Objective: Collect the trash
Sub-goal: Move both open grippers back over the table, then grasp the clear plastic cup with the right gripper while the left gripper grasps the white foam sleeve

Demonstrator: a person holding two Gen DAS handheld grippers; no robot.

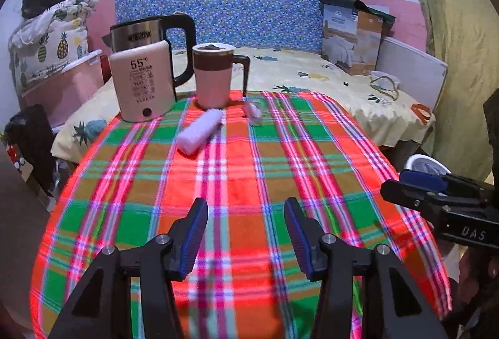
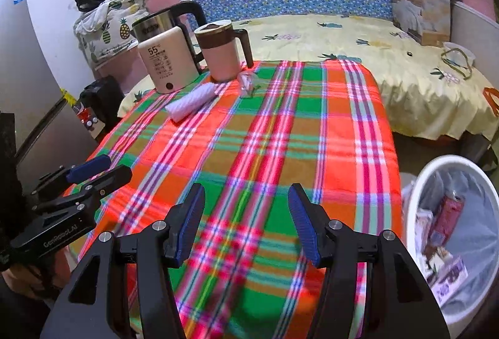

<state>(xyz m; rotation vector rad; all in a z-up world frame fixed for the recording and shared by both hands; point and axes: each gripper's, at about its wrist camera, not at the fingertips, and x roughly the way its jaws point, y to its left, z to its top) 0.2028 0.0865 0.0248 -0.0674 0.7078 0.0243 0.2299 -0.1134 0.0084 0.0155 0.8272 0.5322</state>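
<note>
In the left wrist view, we see our left gripper [image 1: 245,208] over a bright checked cloth [image 1: 237,183] on the table. Its two blue pads are wide apart and nothing is between them. At the far end of the cloth we count one kettle [image 1: 143,80] and one pink mug [image 1: 213,75] with a black handle. Two bits of trash lie near them: one white rolled wrapper [image 1: 199,130] just in front of the mug, and one small crumpled clear wrapper [image 1: 253,113] a little to its right. They are well apart from our pads. On the right edge we see our right gripper [image 1: 405,186] from the side. Behind the table is one bed with a yellow sheet [image 1: 343,89] and one box [image 1: 351,38] on it.

In the right wrist view, our right gripper [image 2: 246,201] also has its two pads open, with only cloth below. We count the same one kettle [image 2: 167,58], one mug [image 2: 221,53], one white rolled wrapper [image 2: 191,102] and one clear wrapper [image 2: 248,81] at the far end. The left gripper [image 2: 103,167] shows at the left edge. One white bin [image 2: 414,205] stands on the floor beside the table on the right, with trash already in it.
</note>
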